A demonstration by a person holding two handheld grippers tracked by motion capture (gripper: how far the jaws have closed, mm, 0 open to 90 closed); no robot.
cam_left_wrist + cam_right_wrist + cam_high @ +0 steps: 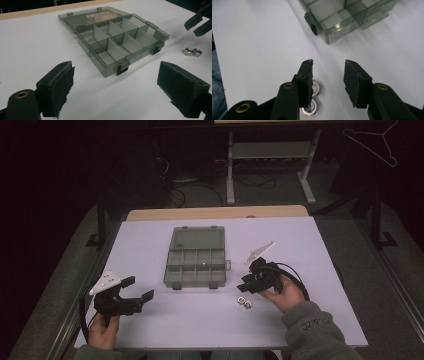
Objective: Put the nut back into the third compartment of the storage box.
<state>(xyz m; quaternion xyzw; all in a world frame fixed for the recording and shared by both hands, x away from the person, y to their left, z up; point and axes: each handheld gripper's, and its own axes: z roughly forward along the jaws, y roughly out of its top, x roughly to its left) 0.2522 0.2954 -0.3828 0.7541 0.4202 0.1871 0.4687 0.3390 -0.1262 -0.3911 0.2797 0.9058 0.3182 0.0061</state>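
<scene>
A smoky clear compartment box (195, 262) lies open in the middle of the white table, its lid folded back away from me. A small bright spot (205, 265) shows in one compartment; what it is I cannot tell. Two metal nuts (244, 301) lie touching each other on the table right of the box's near corner. My right gripper (243, 284) hovers just above them, open, nothing between its pads; in the right gripper view the nuts (313, 100) sit under its left finger (305, 80). My left gripper (140, 288) stands wide open at the near left, facing the box (117, 37).
The table's far edge has a wooden strip (215, 213). Beyond it stand white desk legs (230, 170) and cables on a dark floor. A wire hanger (380, 142) hangs at the top right. Bare white table surface (300, 250) lies right of the box.
</scene>
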